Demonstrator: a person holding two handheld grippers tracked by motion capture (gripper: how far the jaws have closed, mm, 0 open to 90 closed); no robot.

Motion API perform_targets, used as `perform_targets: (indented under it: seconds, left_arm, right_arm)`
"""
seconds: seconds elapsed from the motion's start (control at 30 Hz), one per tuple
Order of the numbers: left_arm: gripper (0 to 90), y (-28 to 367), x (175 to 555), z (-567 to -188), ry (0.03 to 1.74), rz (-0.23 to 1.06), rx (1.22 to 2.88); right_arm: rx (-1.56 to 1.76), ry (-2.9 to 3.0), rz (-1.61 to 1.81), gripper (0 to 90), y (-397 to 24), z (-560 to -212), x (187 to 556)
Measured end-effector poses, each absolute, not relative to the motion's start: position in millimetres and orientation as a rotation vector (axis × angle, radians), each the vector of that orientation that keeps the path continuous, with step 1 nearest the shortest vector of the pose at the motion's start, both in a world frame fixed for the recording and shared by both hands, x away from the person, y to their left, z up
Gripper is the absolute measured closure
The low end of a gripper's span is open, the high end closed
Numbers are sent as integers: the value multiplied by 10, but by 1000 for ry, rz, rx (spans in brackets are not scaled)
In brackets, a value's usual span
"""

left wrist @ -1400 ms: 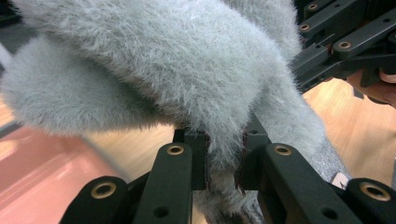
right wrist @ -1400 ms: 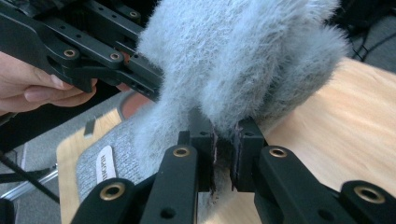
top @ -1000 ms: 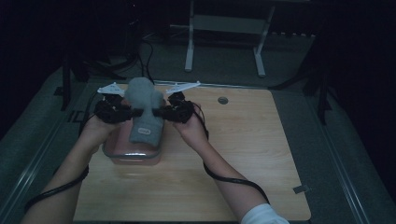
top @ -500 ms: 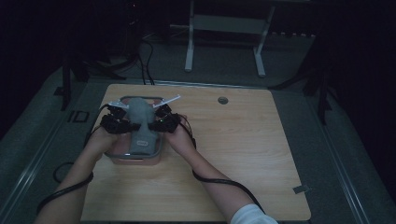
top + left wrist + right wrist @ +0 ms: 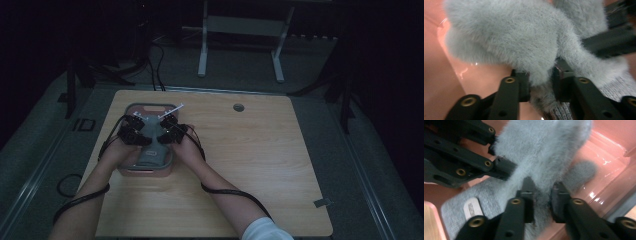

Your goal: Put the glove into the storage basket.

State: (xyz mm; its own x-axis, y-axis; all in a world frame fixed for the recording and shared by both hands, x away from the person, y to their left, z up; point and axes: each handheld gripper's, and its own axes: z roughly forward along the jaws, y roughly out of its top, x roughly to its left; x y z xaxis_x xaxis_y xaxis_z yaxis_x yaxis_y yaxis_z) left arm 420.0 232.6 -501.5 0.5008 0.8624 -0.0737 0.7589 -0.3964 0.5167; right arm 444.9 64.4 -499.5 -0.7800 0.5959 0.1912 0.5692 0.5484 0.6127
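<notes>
A grey fuzzy knitted garment point(image 5: 152, 156) lies in a shallow pink bin point(image 5: 150, 106) at the wooden table's left. Both grippers reach down into the bin from either side. My left gripper point(image 5: 541, 82) has a bunched fold of the garment point(image 5: 511, 37) between its pads, and its jaws have just been opening. A second fold point(image 5: 541, 150) sits between the jaws of my right gripper point(image 5: 542, 202), which have likewise just been opening; the fabric still fills both gaps. From above, the left gripper point(image 5: 144, 135) and right gripper point(image 5: 160, 136) nearly meet. A pale label point(image 5: 471, 208) shows on the garment.
The wooden table point(image 5: 260, 160) stretches bare to the right, with a round cable hole point(image 5: 238, 107) near its far edge. A white frame point(image 5: 240, 45) stands on the floor behind. Black cables point(image 5: 225, 192) trail from both grippers.
Both hands have come down and away from me with the garment, from above the bin into it. The garment now lies lower and flatter inside the bin.
</notes>
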Motion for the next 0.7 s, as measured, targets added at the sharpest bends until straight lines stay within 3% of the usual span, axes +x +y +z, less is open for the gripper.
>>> perform_targets:
  seconds: [0.1,0.2,0.47,0.53,0.7]
  left_arm:
    - [619,2338,4224,-5023,1367,276,2240]
    - [578,2338,4228,-5014,1379,280,2238]
    - [340,2424,4119,-4777,1400,401,2098]
    - [258,2443,4087,-4726,1377,402,2089]
    - [173,2392,3920,-4573,1291,464,2015]
  right_arm:
    - [1001,2726,1050,599,646,-4939,4446]
    - [962,2700,1092,535,604,-4827,4424]
    - [906,2643,1262,330,312,-4511,4377]
    - [912,2636,1282,277,264,-4490,4373]
    - [862,2674,1358,167,12,-4411,4323]
